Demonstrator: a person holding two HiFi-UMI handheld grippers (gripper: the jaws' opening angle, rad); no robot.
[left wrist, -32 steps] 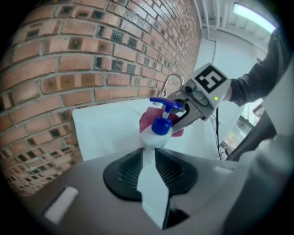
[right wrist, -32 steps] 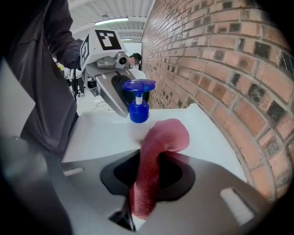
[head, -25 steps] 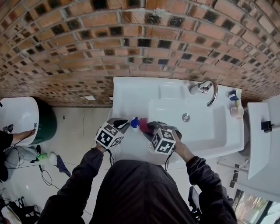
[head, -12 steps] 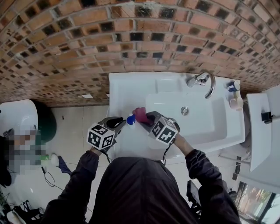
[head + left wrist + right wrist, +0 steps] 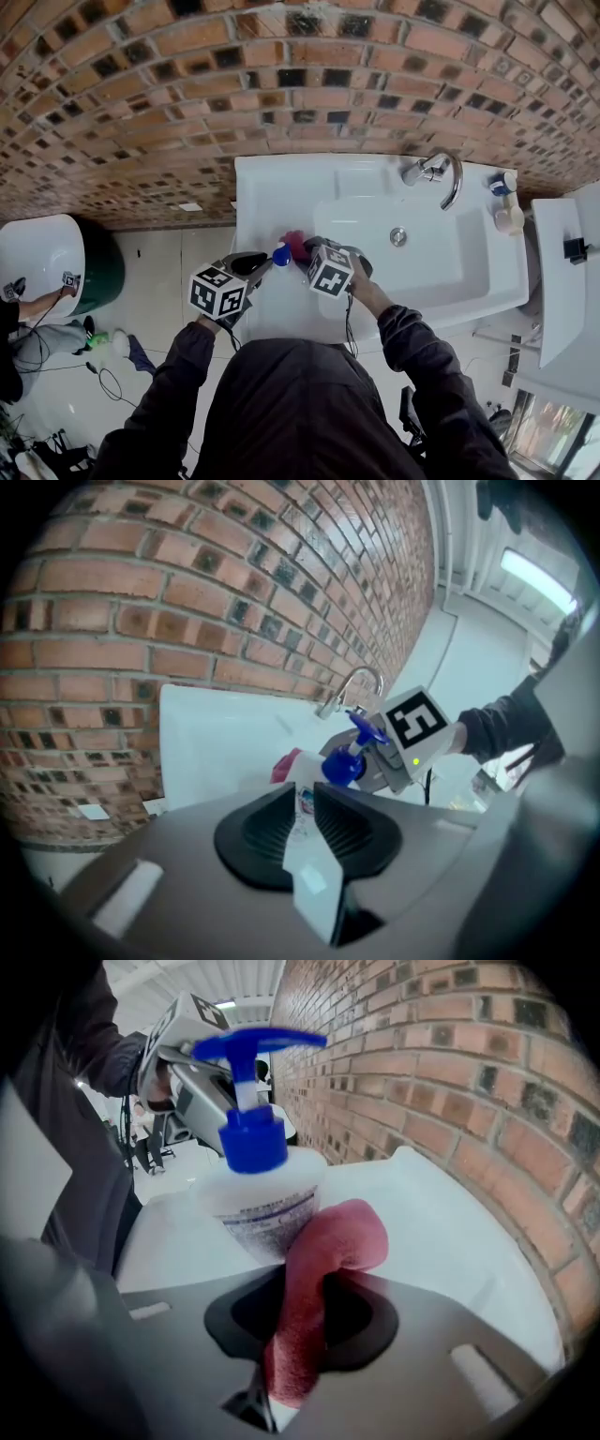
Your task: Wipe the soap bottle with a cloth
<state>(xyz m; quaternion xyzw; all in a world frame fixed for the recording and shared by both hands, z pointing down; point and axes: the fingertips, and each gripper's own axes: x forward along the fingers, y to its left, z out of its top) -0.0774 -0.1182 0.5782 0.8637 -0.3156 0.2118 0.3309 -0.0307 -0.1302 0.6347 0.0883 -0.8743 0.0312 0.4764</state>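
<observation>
two tools (image 5: 264, 265) (image 5: 311, 251); one cloth (image 5: 296, 242)

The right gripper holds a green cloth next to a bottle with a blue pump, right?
Not quite: the cloth is pinkish red, not green, as the right gripper view shows. The right gripper does hold it next to the bottle with a blue pump.

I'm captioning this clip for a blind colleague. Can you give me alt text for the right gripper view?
The right gripper pinches a pink cloth whose folded end rests against a white soap bottle with a blue pump. Behind lie a white sink top and, at right, a brick wall.
</observation>
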